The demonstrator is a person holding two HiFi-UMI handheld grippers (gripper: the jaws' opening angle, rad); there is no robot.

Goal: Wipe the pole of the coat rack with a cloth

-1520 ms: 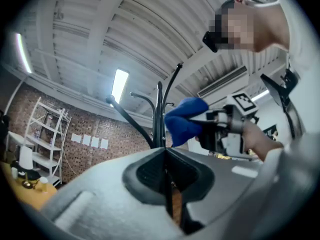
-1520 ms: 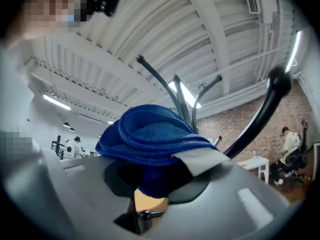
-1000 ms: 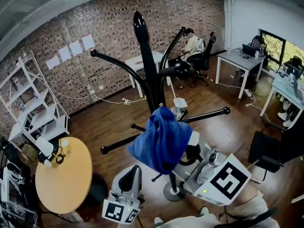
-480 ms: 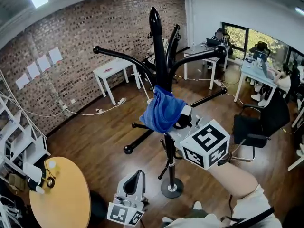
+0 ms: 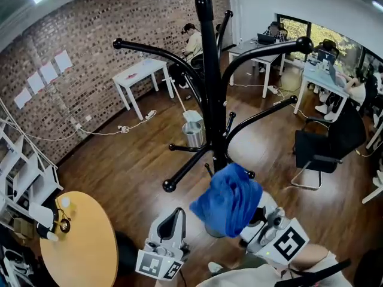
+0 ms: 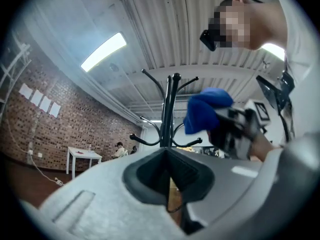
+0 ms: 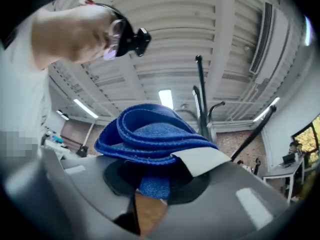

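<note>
Wood floor [image 5: 128,157]: coat rack [image 5: 210,82], bin [image 5: 192,136], round table [image 5: 84,244].

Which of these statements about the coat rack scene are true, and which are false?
1. The right gripper is clamped on a blue cloth. True.
2. The left gripper grips the coat rack pole. False: its jaws are together on nothing, and it is held apart from the pole.
3. The coat rack is black. True.
4. The round wooden table stands at the person's right. False: it is at the lower left of the head view.
5. Coats hang from the rack's arms. False: the arms are bare.
</note>
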